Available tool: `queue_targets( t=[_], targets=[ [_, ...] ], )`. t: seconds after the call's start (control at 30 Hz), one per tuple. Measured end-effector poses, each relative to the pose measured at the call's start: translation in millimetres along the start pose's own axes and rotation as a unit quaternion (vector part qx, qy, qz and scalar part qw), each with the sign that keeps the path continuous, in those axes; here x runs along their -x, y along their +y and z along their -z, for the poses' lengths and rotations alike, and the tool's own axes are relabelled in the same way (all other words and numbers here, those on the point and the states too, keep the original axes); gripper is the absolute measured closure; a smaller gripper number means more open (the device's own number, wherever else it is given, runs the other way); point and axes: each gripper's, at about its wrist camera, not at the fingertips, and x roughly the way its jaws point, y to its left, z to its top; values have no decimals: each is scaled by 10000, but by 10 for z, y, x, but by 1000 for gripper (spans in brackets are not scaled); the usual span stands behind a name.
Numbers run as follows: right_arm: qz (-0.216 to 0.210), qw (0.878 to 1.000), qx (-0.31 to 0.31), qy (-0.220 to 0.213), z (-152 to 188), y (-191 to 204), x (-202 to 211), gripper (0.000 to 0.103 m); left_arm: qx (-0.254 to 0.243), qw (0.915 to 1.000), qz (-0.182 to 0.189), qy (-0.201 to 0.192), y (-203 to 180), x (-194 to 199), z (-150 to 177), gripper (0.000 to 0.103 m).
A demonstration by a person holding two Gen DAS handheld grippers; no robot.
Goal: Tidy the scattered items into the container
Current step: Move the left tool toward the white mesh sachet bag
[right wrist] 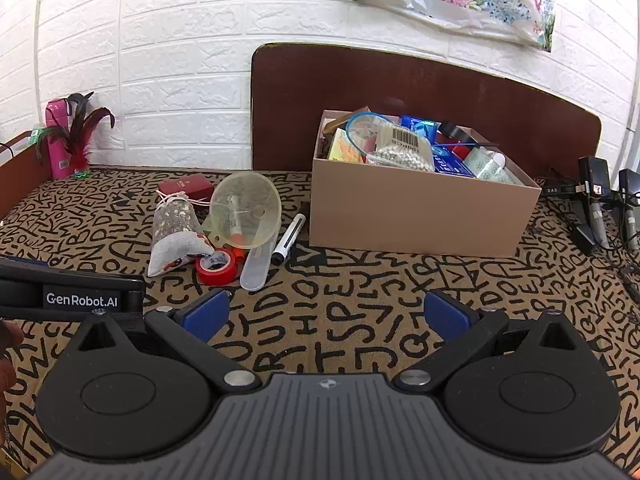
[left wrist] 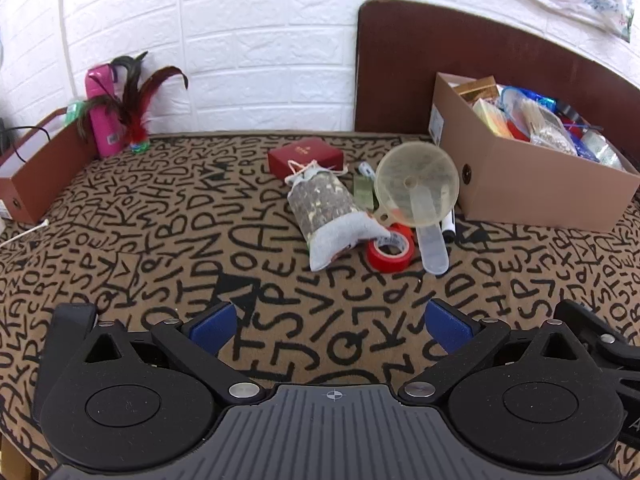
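Observation:
A cardboard box [left wrist: 524, 196] [right wrist: 420, 216] stands at the back right, full of packets. Left of it lie scattered items: a drawstring sachet [left wrist: 332, 216] [right wrist: 176, 232], a red tape roll [left wrist: 391, 254] [right wrist: 216, 266], a translucent funnel [left wrist: 418, 188] [right wrist: 246, 208] lying over a clear plastic tube [left wrist: 432, 246] [right wrist: 256, 266], a black marker [right wrist: 289, 238] [left wrist: 448, 226], a red case [left wrist: 306, 156] [right wrist: 186, 188] and a small green packet [left wrist: 364, 192]. My left gripper [left wrist: 334, 320] is open and empty, in front of the pile. My right gripper [right wrist: 326, 312] is open and empty, in front of the box.
A pink bottle [left wrist: 102, 116] [right wrist: 58, 140] and a feather shuttlecock [left wrist: 134, 112] [right wrist: 82, 148] stand at the back left beside a brown box lid [left wrist: 36, 168]. A brown board [right wrist: 400, 92] leans on the wall behind the box. Black cables and adapters [right wrist: 600, 208] lie far right.

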Motion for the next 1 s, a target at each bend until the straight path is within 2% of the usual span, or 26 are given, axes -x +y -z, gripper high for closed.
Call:
queue_targets(
  t=[0.4, 1.0],
  targets=[
    [8, 10000, -14, 62, 7, -8, -51, 0, 39, 9997, 84, 211, 13, -92, -11, 0],
    [-93, 9995, 132, 261, -56, 80, -286, 0, -124, 9994, -131, 279, 46, -328, -67, 0]
  ],
)
